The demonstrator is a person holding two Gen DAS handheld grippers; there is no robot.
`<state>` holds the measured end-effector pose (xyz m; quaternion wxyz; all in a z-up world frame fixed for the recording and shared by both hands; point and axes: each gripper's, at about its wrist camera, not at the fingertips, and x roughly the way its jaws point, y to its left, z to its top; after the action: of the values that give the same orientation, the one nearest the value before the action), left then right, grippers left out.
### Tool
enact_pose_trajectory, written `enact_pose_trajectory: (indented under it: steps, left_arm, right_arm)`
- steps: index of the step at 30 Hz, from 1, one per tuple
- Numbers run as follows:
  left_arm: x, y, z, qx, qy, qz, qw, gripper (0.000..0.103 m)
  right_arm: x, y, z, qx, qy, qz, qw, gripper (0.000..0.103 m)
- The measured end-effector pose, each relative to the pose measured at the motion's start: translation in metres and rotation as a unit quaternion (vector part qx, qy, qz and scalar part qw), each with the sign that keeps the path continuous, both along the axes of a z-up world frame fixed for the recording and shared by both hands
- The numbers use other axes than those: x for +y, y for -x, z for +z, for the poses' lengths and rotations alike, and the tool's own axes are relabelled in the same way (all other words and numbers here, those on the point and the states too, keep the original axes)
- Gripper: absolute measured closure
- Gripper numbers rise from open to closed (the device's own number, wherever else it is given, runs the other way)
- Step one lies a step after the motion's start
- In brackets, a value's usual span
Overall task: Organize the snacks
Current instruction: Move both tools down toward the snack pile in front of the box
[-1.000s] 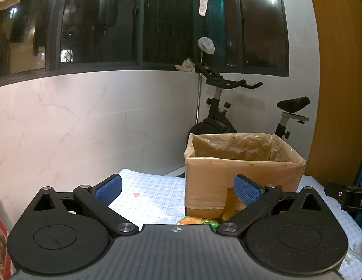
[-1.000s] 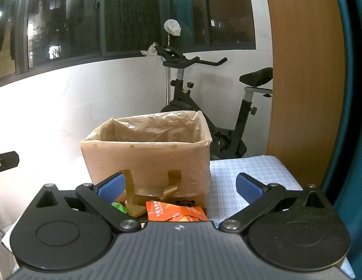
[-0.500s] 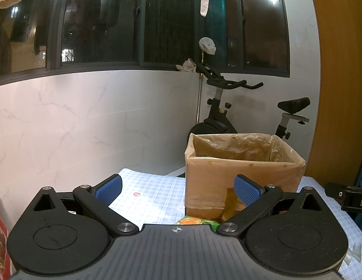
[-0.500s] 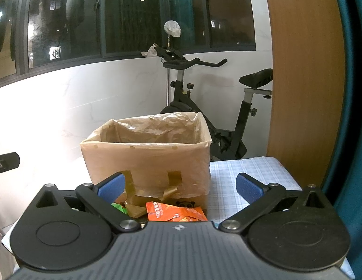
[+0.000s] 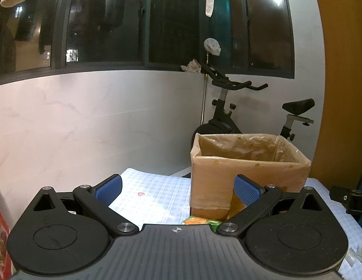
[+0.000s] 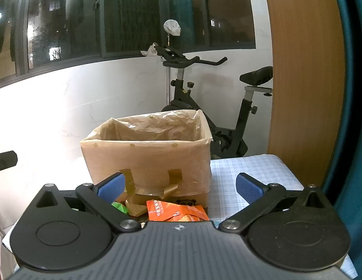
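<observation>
Both grippers, left (image 5: 178,187) and right (image 6: 178,186), hover released, fingers spread. The lined box (image 6: 146,156) stands open-topped at frame centre for loading; the orange packet (image 6: 176,213) lies before it on the worktop (image 6: 246,170).

The left gripper (image 5: 178,187) (jaws spread, empty) faces a lined cardboard box (image 5: 248,175) on the checked tablecloth (image 5: 153,193).

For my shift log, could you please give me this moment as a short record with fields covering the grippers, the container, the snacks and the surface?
left gripper: open, empty, held above the table
right gripper: open, empty
container: brown cardboard box lined with clear plastic, upright, open top; contents hidden
snacks: orange foil snack packet and green snack packet lying in front of the box
surface: blue checked tablecloth
background: black exercise bike behind the box
</observation>
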<state>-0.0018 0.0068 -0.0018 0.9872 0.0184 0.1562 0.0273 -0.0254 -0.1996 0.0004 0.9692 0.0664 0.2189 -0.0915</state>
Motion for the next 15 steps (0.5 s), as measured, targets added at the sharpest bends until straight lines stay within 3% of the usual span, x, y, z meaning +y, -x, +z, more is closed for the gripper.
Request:
enact_pose_trajectory:
  steps: [15]
  left_arm:
    - [0.007, -0.012, -0.034, 0.04, -0.008, -0.015, 0.9991, 0.0]
  right_arm:
    - [-0.005, -0.004, -0.033, 0.026, -0.012, -0.001, 1.0, 0.0]
